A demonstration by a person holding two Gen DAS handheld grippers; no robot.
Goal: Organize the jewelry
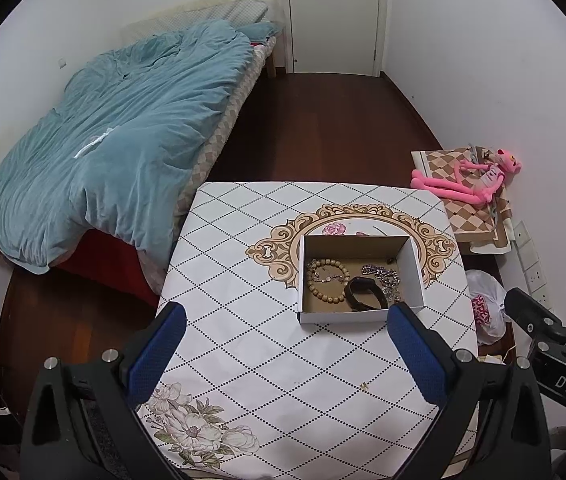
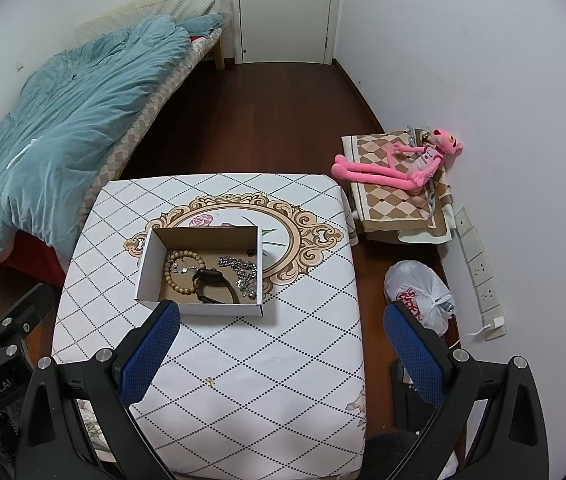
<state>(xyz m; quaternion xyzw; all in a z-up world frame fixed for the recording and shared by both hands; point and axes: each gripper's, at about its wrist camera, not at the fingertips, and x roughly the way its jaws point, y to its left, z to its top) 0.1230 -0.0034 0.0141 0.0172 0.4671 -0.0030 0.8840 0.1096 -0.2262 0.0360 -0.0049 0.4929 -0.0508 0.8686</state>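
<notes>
Here, I hold one tool in each hand above a small surface [image 1: 243, 352] covered in a white cloth with a diamond pattern. My left tool [image 1: 285, 354] is spread wide and holds nothing. My right tool [image 2: 281, 350] is also spread wide and holds nothing. Both hover short of the near edge of an open cardboard box [image 2: 199, 309], which sits toward the middle of the surface on an ornate printed medallion.

The jewelry is already inside the box. A wooden bead bracelet [image 1: 325, 282] lies at the left, a thin silver chain [image 1: 329, 278] crosses it, a black band [image 1: 365, 296] leans near the front wall, and a chunky silver chain [image 1: 383, 276] is heaped at the right. The pieces touch and overlap one another.

I also see one tiny gold item [image 2: 210, 380] lying on the cloth, near me and well apart from the box; it is too small to identify.

My judgement is that this piece goes next. To do it well, I would come straight down over it with one tool, close slowly so the cloth does not bunch, and lift gently before moving to the box.
</notes>
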